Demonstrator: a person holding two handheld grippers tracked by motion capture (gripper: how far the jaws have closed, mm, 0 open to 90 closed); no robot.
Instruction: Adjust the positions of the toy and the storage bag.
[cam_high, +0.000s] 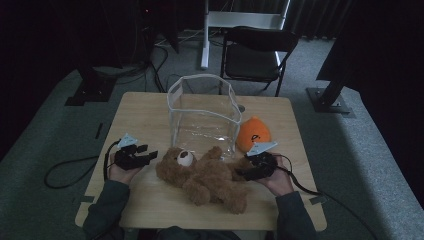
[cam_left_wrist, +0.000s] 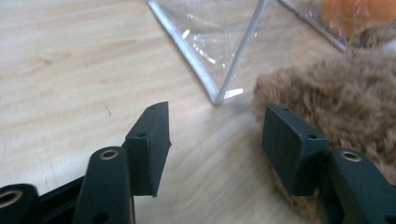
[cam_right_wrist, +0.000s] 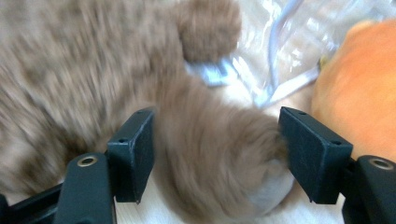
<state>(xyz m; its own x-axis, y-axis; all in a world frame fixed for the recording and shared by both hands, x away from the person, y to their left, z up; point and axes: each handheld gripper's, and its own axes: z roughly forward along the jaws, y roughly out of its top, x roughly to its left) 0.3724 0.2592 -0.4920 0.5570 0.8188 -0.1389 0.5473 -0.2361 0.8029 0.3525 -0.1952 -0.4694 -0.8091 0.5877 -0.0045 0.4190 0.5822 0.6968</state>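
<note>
A brown teddy bear (cam_high: 200, 175) lies on its back on the wooden table (cam_high: 140, 115), in front of a clear plastic bag (cam_high: 202, 112) that stands open. My left gripper (cam_high: 150, 156) is open just left of the bear's head. In the left gripper view, the left gripper (cam_left_wrist: 215, 144) has bare table between its jaws and the bear's fur (cam_left_wrist: 336, 93) against the right jaw. My right gripper (cam_high: 242, 174) is at the bear's right side. In the right gripper view, the right gripper (cam_right_wrist: 215, 149) is open, with a blurred furry limb (cam_right_wrist: 219, 158) between the jaws.
An orange plush toy (cam_high: 253, 132) sits right of the bag, close behind my right gripper, and its orange side (cam_right_wrist: 359, 102) fills the right of that gripper's view. A black folding chair (cam_high: 255, 55) stands beyond the table's far edge. Cables trail off both sides.
</note>
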